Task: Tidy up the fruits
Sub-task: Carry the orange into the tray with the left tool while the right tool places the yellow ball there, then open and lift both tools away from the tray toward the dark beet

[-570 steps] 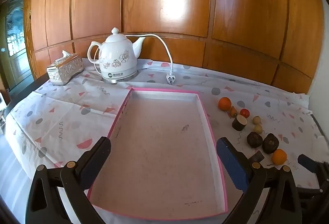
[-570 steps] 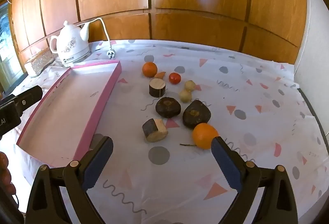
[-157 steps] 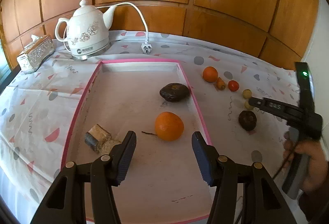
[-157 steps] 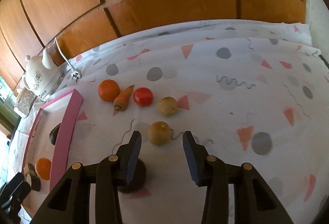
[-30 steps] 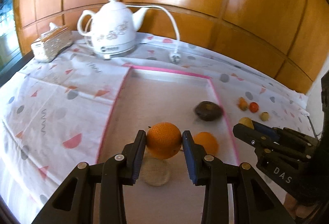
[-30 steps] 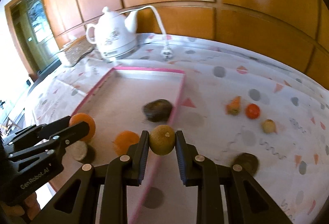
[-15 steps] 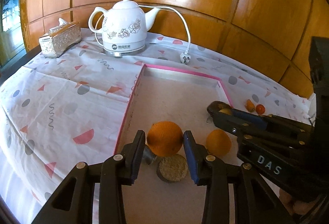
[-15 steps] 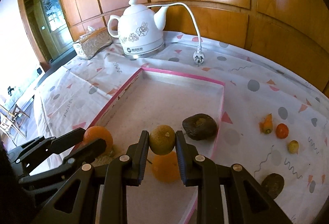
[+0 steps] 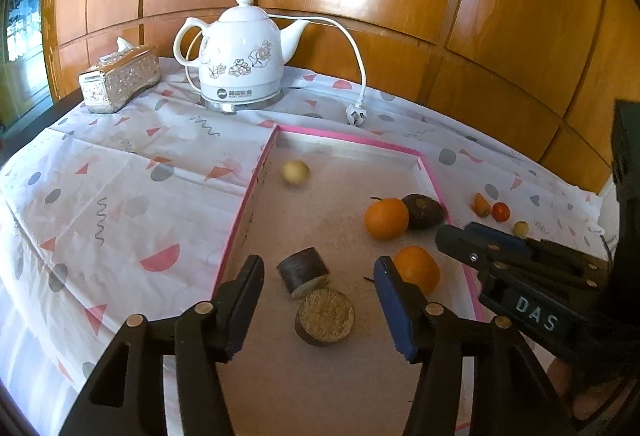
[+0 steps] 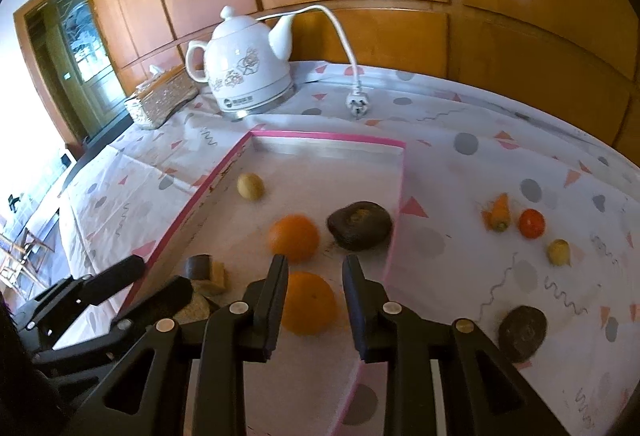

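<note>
A pink-rimmed tray (image 9: 352, 137) (image 10: 324, 136) holds two oranges (image 9: 386, 218) (image 9: 416, 268), a dark fruit (image 9: 424, 211), a small yellow fruit (image 9: 296, 172) (image 10: 250, 187) near its far left corner, and two cut brown cylinders (image 9: 304, 270) (image 9: 326, 316). My left gripper (image 9: 320, 300) is open and empty above the cylinders. My right gripper (image 10: 316, 296) is open and empty over the nearer orange (image 10: 308, 302); the other orange (image 10: 294, 236) and the dark fruit (image 10: 360, 225) lie just beyond.
On the cloth right of the tray lie a small carrot (image 10: 498, 214), a red tomato (image 10: 532, 223), a small yellow fruit (image 10: 559, 251) and a dark fruit (image 10: 522, 328). A white kettle (image 9: 240, 56) with cord and a tissue box (image 9: 120, 78) stand behind.
Both grippers opened: the left let go of its orange, the right let go of its yellow fruit. Both now lie in the tray.
</note>
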`<state>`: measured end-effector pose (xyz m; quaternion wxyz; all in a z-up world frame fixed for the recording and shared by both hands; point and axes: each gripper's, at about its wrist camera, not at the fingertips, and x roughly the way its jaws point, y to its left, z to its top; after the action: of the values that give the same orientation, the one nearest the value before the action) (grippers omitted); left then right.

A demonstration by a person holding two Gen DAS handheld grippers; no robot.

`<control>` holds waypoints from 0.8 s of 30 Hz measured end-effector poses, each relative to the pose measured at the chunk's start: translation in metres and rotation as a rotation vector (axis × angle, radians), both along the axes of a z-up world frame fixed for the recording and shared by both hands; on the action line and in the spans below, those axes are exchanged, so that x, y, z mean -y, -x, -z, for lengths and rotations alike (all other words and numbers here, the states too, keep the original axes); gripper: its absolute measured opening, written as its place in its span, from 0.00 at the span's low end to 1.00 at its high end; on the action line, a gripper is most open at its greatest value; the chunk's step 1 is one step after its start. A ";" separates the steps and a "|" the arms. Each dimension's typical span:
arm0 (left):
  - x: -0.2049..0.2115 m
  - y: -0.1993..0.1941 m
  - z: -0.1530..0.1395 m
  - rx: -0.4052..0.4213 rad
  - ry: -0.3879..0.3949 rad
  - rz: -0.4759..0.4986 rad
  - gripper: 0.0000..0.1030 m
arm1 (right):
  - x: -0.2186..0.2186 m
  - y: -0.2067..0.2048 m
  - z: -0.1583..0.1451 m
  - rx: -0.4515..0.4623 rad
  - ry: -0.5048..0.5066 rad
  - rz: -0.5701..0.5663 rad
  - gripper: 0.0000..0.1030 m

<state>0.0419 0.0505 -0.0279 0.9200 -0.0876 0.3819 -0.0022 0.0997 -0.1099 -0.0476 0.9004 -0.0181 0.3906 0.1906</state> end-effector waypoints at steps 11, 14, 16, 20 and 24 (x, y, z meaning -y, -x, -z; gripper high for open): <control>0.006 0.002 -0.003 0.007 -0.011 0.014 0.56 | 0.025 0.009 0.002 0.007 -0.007 0.081 0.30; 0.009 0.002 -0.002 0.005 -0.013 0.020 0.56 | 0.031 0.012 0.005 0.004 -0.003 0.096 0.30; 0.010 0.002 -0.003 0.005 -0.016 0.023 0.56 | 0.036 0.014 0.008 0.002 0.003 0.106 0.30; 0.014 0.003 -0.003 0.004 -0.022 0.031 0.56 | 0.047 0.018 0.011 -0.002 0.005 0.130 0.30; 0.019 0.004 -0.005 0.006 -0.029 0.038 0.56 | 0.059 0.021 0.013 -0.004 0.003 0.153 0.30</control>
<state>0.0375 0.0316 -0.0230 0.9221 -0.0667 0.3808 -0.0144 0.0789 -0.1693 -0.0603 0.9115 0.0108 0.3931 0.1207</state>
